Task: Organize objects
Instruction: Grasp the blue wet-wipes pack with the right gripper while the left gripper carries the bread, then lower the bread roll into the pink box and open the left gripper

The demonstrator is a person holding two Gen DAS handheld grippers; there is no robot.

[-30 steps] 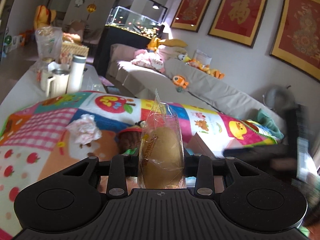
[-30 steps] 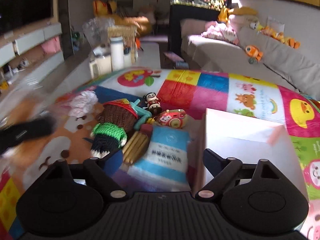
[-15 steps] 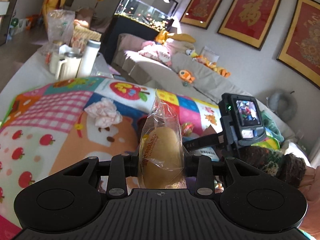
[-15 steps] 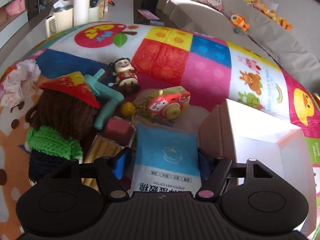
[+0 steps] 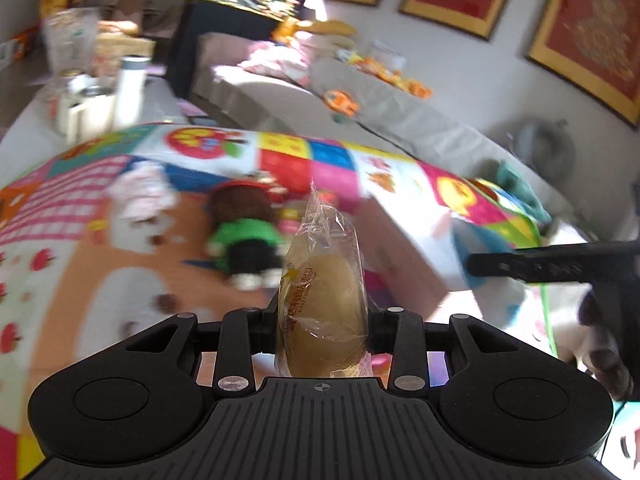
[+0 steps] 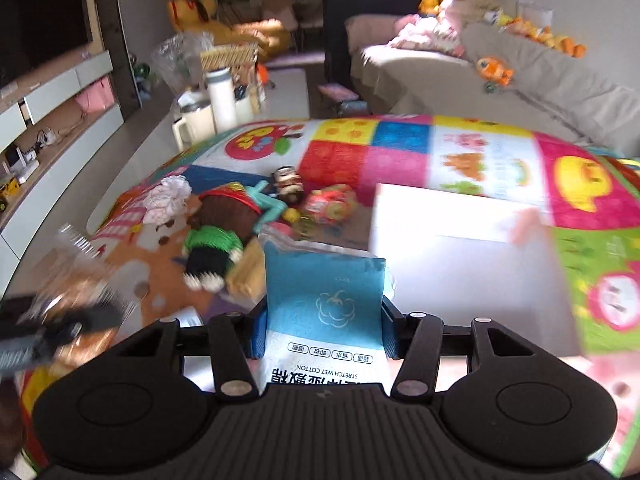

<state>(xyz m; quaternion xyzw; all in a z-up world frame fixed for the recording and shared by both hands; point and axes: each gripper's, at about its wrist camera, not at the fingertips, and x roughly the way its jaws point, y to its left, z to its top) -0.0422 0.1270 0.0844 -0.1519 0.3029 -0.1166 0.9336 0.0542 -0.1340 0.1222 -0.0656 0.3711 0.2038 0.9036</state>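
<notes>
My left gripper (image 5: 322, 320) is shut on a wrapped bread bun (image 5: 322, 300) in clear plastic and holds it upright above the colourful mat (image 5: 100, 280). My right gripper (image 6: 323, 328) is shut on a blue and white pack of wet cotton wipes (image 6: 324, 312), lifted above the mat. A white open box (image 6: 460, 264) stands right of it, also in the left wrist view (image 5: 408, 248). A knitted doll (image 6: 216, 236), a small figure (image 6: 288, 182) and a red toy camera (image 6: 330, 206) lie on the mat. The right gripper shows blurred in the left wrist view (image 5: 552, 266).
A crumpled white and pink cloth (image 6: 168, 196) lies left of the doll. A white jug (image 6: 194, 124) and a white bottle (image 6: 222, 100) stand beyond the mat's far edge. A grey sofa (image 6: 520, 80) with plush toys runs along the right.
My right gripper has closed on the wipes pack and lifted it off the mat. My left gripper has swung with the bun still held; the view is blurred by motion.
</notes>
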